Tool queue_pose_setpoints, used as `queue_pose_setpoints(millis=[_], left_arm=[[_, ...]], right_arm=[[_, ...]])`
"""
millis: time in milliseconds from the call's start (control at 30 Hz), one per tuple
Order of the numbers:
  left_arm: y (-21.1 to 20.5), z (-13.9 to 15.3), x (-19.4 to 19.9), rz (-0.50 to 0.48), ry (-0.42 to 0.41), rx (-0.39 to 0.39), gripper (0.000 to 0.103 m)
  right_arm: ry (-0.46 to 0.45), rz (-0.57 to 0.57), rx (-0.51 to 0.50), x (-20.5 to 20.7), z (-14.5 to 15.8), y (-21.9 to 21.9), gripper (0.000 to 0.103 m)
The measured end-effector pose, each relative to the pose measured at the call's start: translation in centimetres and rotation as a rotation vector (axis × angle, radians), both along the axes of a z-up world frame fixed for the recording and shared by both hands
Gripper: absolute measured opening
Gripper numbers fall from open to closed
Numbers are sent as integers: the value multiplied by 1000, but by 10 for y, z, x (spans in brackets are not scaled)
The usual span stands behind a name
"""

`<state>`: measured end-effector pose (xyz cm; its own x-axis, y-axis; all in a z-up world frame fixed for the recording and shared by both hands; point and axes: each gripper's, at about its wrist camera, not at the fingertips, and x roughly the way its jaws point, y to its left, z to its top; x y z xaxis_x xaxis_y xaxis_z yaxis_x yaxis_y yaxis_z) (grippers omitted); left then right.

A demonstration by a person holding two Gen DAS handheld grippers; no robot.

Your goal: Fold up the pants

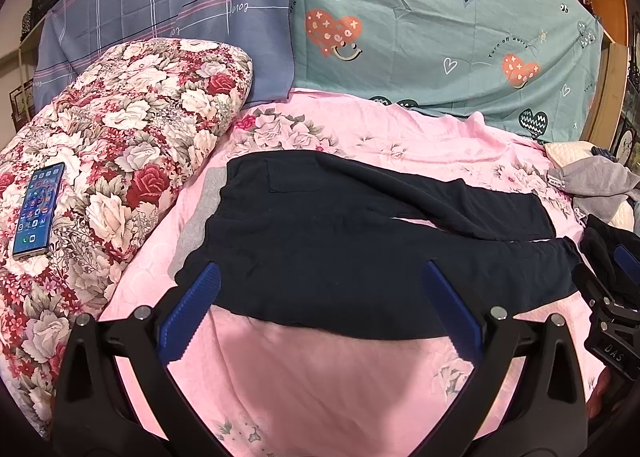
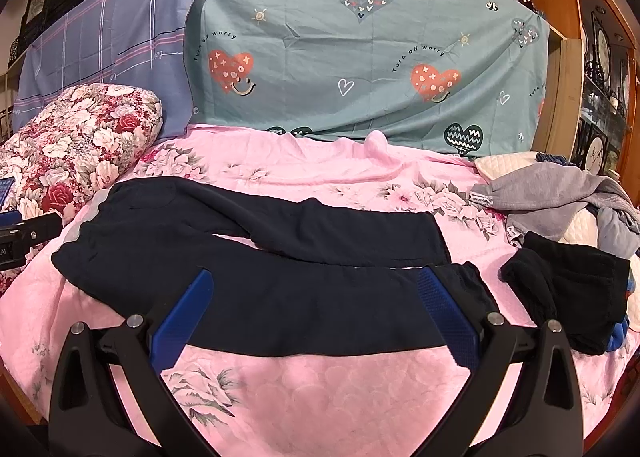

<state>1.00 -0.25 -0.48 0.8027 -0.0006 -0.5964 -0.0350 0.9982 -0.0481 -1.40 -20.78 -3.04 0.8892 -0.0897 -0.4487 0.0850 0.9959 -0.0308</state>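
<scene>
Dark navy pants [image 1: 340,241] lie flat on the pink floral bedspread [image 1: 320,377], waistband to the left, both legs running right with a thin gap between them. They also show in the right wrist view [image 2: 260,277]. My left gripper [image 1: 320,277] is open and empty, its blue fingers hovering over the near edge by the waist and seat. My right gripper [image 2: 316,285] is open and empty over the near leg, its right finger close to the cuff. The right gripper also shows at the left wrist view's right edge [image 1: 612,297].
A floral quilt roll [image 1: 120,161] with a smartphone [image 1: 38,211] on it lies at the left. A pile of grey clothes [image 2: 560,193] and a folded black garment [image 2: 572,297] sit at the right. Teal and blue sheets [image 2: 360,57] hang behind the bed.
</scene>
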Motion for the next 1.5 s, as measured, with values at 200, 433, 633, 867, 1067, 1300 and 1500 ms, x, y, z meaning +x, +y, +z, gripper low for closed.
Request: queue_pose_setpoints(millis=[200,433,633,867,1067,1300,1500], left_arm=[[4,-2,-1,-1,6,-4,101],[5,-3,1,0,10,0,101],[4,-6,5,-7,19,5,101],[5,-10,13,-4,33,1,101],[10,-27,28,-8,101,-24,101],[57,-55,47,61,216,-21,101],[135,-85,51,249,379,-52,101]], right_arm=[[9,9,-9,1,-2,2,102],[10,14,-5,2,-3,2,102],[22,14,0,5,-6,0,102],[39,16,5,12,-10,0,102],[70,16,-1,21,-18,1,102],[112,-16,-42,37,-30,-8,102],[209,-109,-50,55,-56,-51,102]])
